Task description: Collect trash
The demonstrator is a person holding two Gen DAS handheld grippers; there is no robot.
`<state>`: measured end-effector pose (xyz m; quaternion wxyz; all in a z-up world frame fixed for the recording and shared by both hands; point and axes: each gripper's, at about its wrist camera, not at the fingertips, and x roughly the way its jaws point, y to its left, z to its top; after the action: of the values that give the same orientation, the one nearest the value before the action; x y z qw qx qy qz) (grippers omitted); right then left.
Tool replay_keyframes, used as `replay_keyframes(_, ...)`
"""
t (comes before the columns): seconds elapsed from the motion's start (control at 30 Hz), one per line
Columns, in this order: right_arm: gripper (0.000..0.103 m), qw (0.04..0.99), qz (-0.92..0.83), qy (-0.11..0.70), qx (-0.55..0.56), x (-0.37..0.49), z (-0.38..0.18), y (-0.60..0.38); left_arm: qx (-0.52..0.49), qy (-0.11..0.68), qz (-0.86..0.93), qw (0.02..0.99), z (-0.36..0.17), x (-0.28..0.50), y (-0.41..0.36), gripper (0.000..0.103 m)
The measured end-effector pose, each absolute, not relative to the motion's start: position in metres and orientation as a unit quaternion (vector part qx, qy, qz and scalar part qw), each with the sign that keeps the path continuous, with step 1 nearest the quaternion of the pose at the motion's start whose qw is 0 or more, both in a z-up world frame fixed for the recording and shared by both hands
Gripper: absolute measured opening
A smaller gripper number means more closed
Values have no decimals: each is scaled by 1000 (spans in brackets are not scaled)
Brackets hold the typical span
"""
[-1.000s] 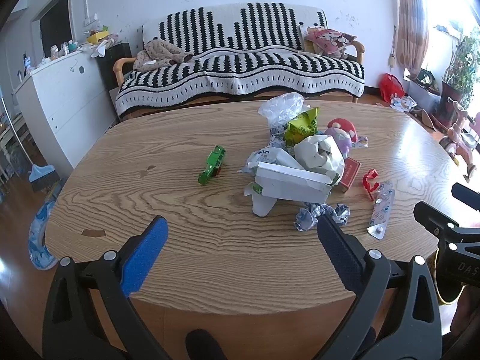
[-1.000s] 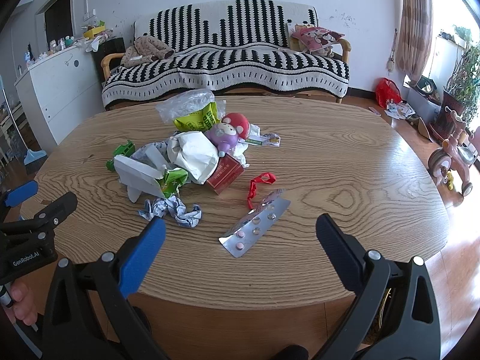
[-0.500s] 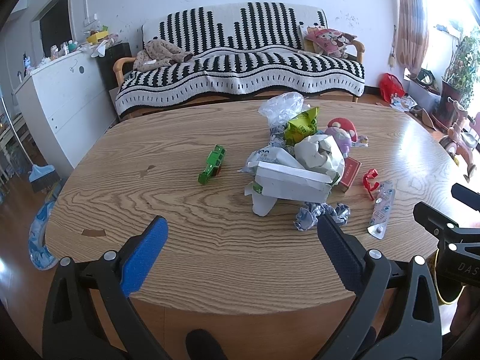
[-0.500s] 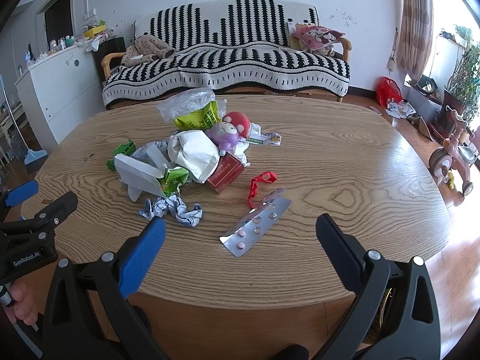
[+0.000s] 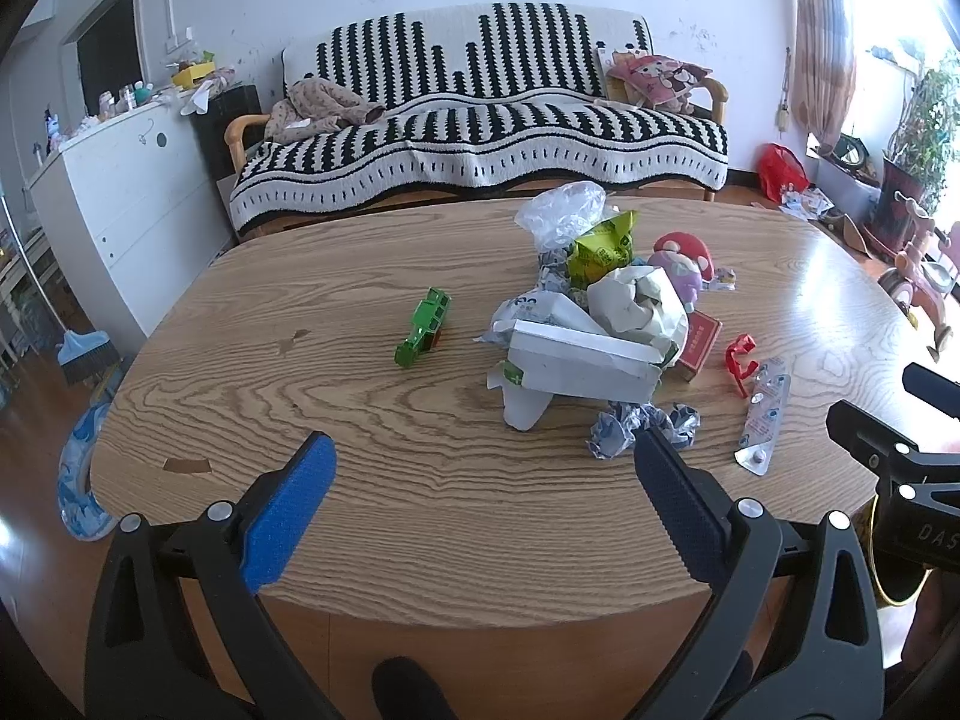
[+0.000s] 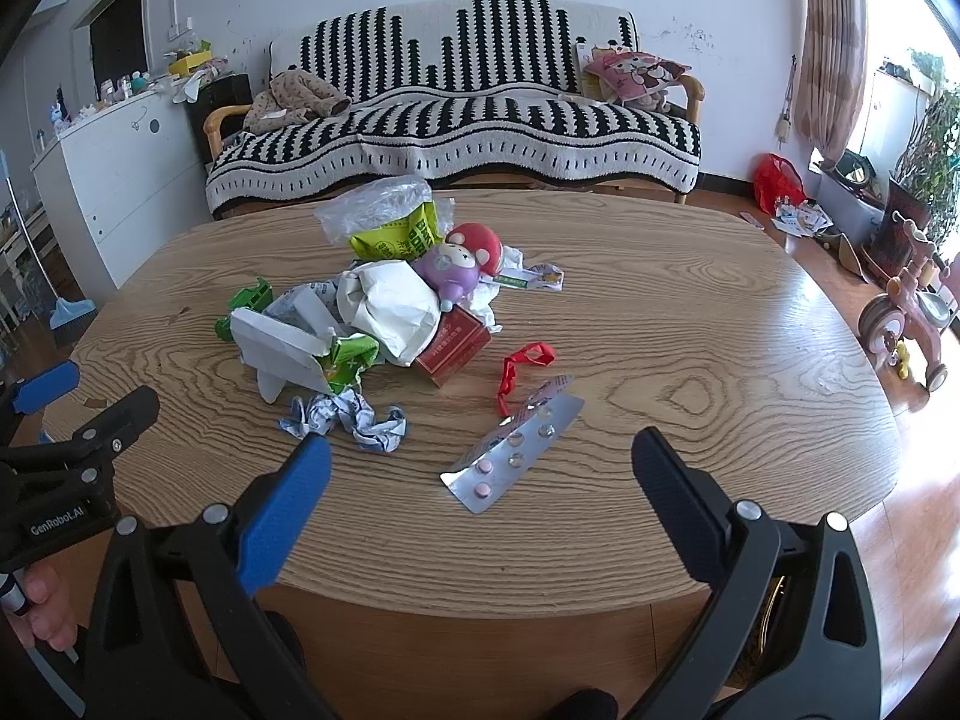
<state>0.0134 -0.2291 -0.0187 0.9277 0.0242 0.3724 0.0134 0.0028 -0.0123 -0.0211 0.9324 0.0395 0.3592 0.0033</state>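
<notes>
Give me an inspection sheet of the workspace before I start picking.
Surface: oval wooden table, a small chip near its left edge.
Job's things: trash pile mid-table; crumpled paper, blister pack and red clip lie apart from it.
Clutter: green toy, purple plush toy.
Grippers: left gripper and right gripper open, empty, at the near edge.
Cables: nothing seen.
Surroundings: striped sofa, white cabinet, tricycle.

Behind the wooden table (image 5: 372,480) I see a striped sofa (image 5: 480,138); left of the sofa, a white cabinet (image 5: 126,204).
</notes>
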Motion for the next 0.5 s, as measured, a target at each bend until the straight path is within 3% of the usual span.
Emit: replay_keyframes(0.5, 97, 928, 13, 372, 25, 14, -18, -230, 31, 369, 2, 929, -23, 3, -6, 97)
